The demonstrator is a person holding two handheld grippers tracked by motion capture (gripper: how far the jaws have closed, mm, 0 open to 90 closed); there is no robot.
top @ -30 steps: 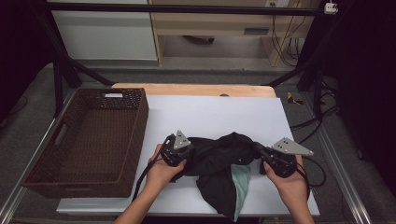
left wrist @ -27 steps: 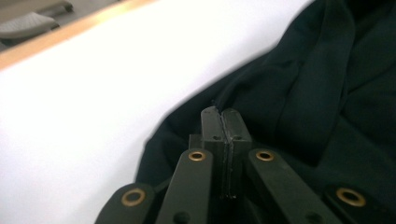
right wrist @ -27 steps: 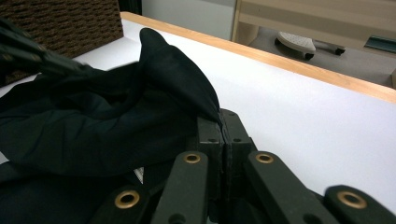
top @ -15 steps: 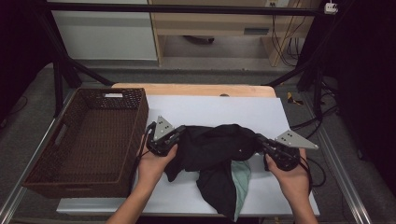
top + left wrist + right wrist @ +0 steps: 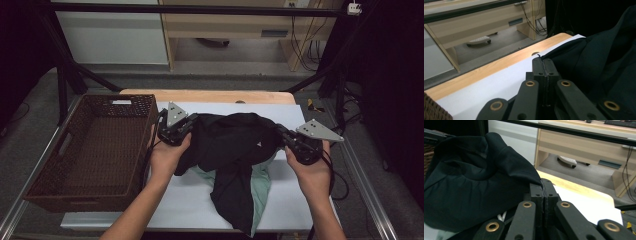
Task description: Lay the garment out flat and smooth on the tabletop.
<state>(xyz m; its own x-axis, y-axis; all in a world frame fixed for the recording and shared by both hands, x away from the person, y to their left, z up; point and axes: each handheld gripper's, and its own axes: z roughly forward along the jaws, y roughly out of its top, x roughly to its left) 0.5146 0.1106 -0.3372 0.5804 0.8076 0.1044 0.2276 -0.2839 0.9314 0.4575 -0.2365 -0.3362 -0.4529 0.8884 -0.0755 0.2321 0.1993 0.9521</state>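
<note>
Black clothing (image 5: 227, 145) hangs between the two grippers above the white table top (image 5: 190, 205). It is a dark, soft piece of cloth with a light green lining (image 5: 262, 187) that peeks out on its lower side. The top part of the cloth is stretched from one gripper to the other, and the bottom part droops down onto the white table top near the front edge. The left gripper (image 5: 186, 125) is pinched tight on the left edge of the black clothing, with its two jaws pressed together and only a thin bit of cloth between them. In the left gripper view, the black clothing (image 5: 596, 65) spreads off to the right of the closed jaws, and the wooden edge of the table (image 5: 499, 65) runs across behind them. The right gripper (image 5: 281, 134) is also pinched tight on the other edge of the cloth, its jaws pressed flat together. In the right gripper view, the black clothing (image 5: 474, 185) bunches up in big folds on the left of the jaws. Each gripper is held in a hand, the left hand (image 5: 167, 157) and the right hand (image 5: 312, 175), and both forearms come in from the bottom of the high view. A brown woven basket (image 5: 50, 175) sits on the left side of the table, just beside the left gripper.
</note>
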